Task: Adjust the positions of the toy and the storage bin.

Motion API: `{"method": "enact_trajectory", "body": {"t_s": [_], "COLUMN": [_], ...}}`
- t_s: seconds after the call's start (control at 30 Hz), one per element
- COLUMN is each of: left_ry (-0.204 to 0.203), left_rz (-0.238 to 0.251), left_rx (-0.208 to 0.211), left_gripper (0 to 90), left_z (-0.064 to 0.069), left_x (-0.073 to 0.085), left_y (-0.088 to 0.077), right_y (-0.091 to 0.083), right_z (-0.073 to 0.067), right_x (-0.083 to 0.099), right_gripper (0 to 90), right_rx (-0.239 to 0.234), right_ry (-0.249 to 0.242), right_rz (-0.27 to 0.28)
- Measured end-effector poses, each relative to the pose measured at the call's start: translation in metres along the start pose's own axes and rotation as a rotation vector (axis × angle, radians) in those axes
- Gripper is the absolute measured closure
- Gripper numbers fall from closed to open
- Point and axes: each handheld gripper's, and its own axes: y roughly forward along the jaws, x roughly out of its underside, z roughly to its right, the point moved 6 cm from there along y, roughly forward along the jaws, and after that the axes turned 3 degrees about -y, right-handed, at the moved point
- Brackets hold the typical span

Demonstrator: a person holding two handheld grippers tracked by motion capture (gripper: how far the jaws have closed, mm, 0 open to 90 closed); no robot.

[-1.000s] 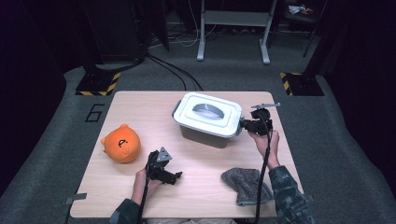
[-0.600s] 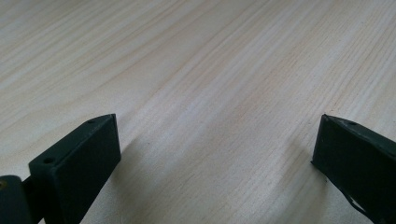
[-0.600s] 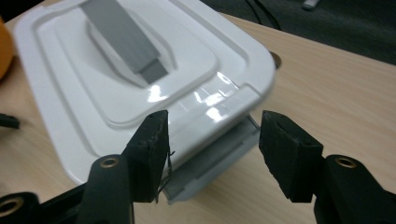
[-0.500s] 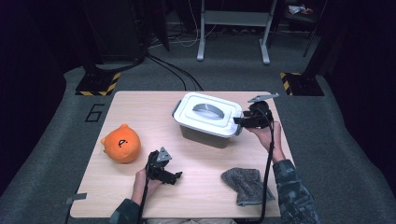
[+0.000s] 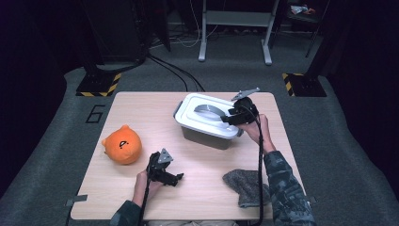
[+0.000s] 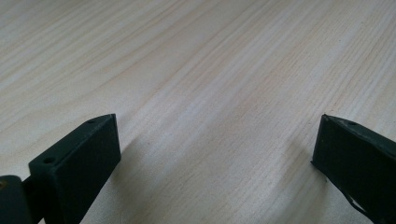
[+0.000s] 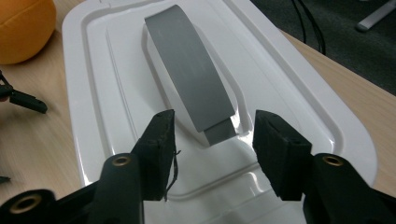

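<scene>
over the white lid [image 5: 207,115] of the grey box [image 5: 202,136], at the table's [image 5: 141,108] far right, the right gripper [image 7: 212,135] hangs with its jaws parted, having just been closing. the near end of the grey handle [image 7: 189,65] lies between the pads, untouched. near the front edge, the left gripper [image 6: 215,140] rests spread wide over bare wood.
</scene>
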Motion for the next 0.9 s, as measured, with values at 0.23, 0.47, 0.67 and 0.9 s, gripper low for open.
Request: {"method": "enact_trajectory", "body": {"t_s": [0.23,0.47,0.67,0.9], "left_ry": [0.000,-0.001,0.000,0.000], "left_rz": [0.000,0.000,0.000,0.000], "left_rx": [0.000,0.000,0.000,0.000], "left_gripper": [0.4,0.4,0.4,0.4], "left_z": [0.000,0.000,0.000,0.000], "left_x": [0.000,0.000,0.000,0.000], "left_y": [0.000,0.000,0.000,0.000], "right_y": [0.009,0.011,0.019,0.017], "right_z": [-0.002,-0.001,0.000,0.000], "right_x": [-0.005,-0.009,-0.009,-0.007], "right_gripper": [56.4,59.7,58.2,60.9], "right_rx": [-0.040,-0.025,-0.025,-0.022], "right_ry": [-0.026,-0.039,-0.056,-0.042], "right_rz": [0.000,-0.005,-0.029,-0.030]}}
